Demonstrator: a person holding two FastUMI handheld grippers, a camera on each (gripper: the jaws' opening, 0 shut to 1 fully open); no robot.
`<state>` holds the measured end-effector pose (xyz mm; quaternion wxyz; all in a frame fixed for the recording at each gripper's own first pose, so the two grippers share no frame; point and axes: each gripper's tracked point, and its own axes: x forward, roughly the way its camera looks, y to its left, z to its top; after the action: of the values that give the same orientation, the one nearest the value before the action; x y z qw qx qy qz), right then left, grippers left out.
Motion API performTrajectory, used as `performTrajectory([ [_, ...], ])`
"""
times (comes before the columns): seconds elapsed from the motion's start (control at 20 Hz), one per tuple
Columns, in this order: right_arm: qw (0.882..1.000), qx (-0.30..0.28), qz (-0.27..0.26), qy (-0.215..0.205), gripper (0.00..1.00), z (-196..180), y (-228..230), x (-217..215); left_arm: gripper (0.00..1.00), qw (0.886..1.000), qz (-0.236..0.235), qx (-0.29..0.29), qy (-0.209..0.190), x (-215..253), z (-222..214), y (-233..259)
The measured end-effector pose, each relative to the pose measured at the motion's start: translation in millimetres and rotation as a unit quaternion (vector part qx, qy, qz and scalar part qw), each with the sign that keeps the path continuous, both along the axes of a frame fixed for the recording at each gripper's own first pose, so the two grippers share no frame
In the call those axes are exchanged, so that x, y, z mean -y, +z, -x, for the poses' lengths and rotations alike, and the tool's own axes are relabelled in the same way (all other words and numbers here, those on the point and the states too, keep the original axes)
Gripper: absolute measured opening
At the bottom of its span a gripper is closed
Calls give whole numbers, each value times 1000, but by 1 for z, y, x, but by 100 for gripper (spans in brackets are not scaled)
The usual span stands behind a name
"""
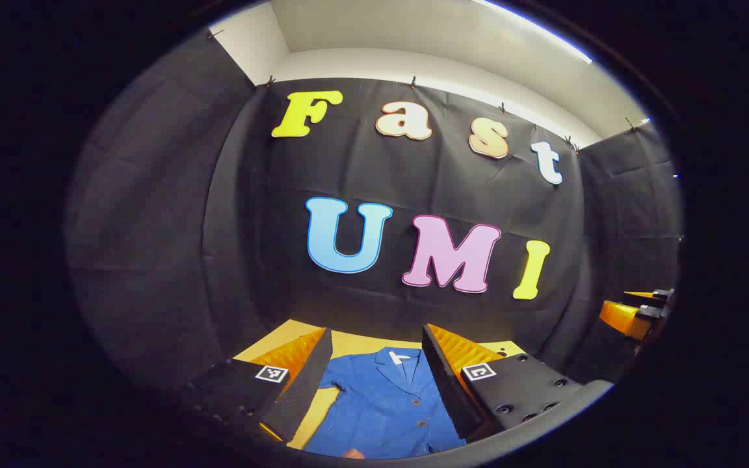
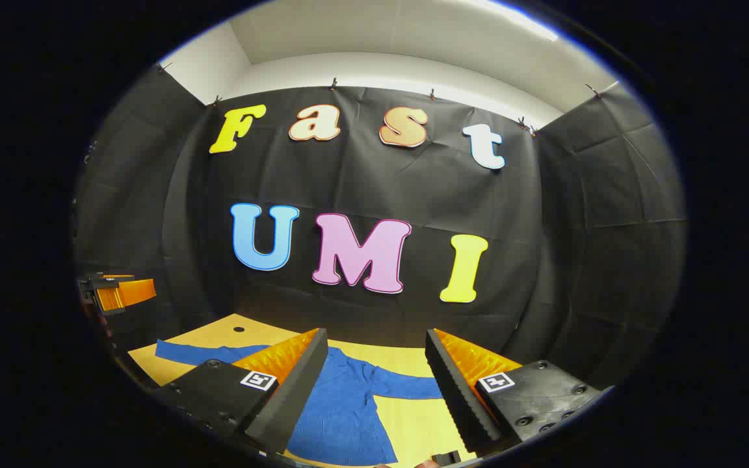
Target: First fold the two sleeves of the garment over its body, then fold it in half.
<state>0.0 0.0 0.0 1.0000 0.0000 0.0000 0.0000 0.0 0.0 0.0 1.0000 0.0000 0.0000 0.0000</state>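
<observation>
Garment (image 1: pixel 381 406) first: in the left gripper view a blue buttoned shirt-like piece lies flat on the yellow table (image 1: pixel 355 343), its collar toward the booth's wall. The left gripper (image 1: pixel 378 374) hangs above the garment, over its chest, and its two fingers stand apart with nothing between them, so the jaws are open. Off to the far side from the garment, at the edge of this view, part of the other gripper shows.

In the right gripper view the garment (image 2: pixel 342 409) is spread on the table (image 2: pixel 413 416), with one sleeve (image 2: pixel 407 388) stretched out to one side of the body and the other sleeve (image 2: pixel 192 354) to the other side. The right gripper (image 2: pixel 378 377) is above the garment, near the shoulder, and its jaws are also open and empty.

The cloth looks thin, soft and light, so it will probably bend and drag easily. A good place to take hold seems to be the cuff end of a sleeve, pinching only one layer.
</observation>
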Motion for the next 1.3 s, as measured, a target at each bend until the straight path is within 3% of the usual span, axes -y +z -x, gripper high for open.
performTrajectory([
  [0.2, 1000, -13, -13, -9, 93, -2, -6, 6, 80, 1000, -2, 4, -8, 11, -7, 5],
  [0.3, 1000, -14, -15, -11, 99, -1, -6, 7, 80, 1000, -5, 4, -7, 14, -11, 6],
  [0.7, 1000, -12, -7, -11, 96, -3, -2, 7, 80, 1000, -29, 10, -4, 15, -16, 12],
  [0.8, 1000, -9, -6, -12, 99, -4, 0, 7, 80, 999, -34, 12, -2, 15, -18, 13],
  [1.3, 1000, -20, -11, -4, 93, -4, -7, 3, 80, 999, -37, 6, 5, 14, -20, 11],
])
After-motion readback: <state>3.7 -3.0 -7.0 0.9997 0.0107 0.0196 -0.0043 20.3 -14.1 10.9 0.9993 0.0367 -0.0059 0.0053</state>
